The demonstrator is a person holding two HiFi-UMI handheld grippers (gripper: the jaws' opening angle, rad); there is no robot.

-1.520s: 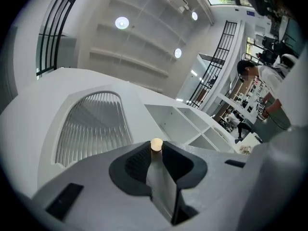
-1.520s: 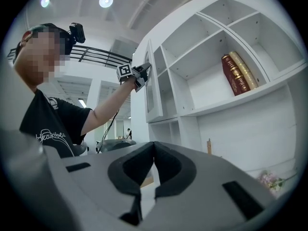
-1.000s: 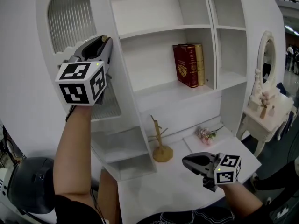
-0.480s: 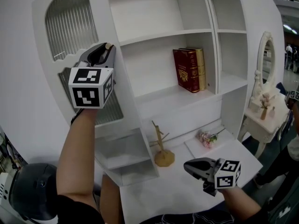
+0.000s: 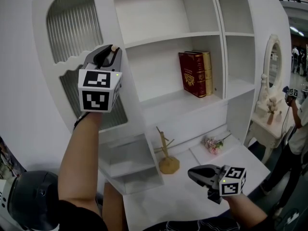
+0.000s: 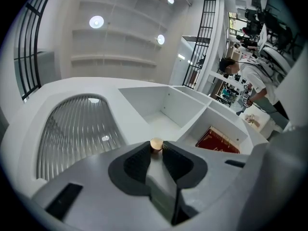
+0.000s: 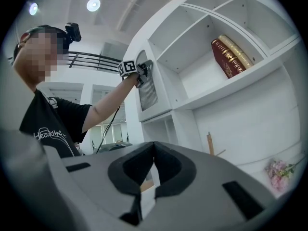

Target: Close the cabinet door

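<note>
head-down view of a white cabinet with open shelves. the left gripper (image 5: 108, 56) is raised, and its fingers pinch the small round knob (image 5: 114, 47) at the edge of the cabinet door (image 5: 42, 61). the left gripper view confirms it: the pale knob (image 6: 156, 145) sits right between the two dark fingertips, which press on it from both sides. the door's arched ribbed pane (image 6: 72, 129) lies to the left of and beyond these fingers, and the open shelf compartments lie to their right, with red and tan books (image 5: 195, 73) further right on a shelf.

the right gripper (image 5: 194, 170) hangs low over the white surface (image 5: 159, 201), well apart from the door. its fingers are pressed together with nothing between them.

as for progress, we judge the grip on the knob done and the closing under way but not finished. the door stands out at an angle from the cabinet front and the shelves remain uncovered. what is left is to swing the door until it sits flush, then release the knob. we cannot tell how wide the remaining gap is.
</note>
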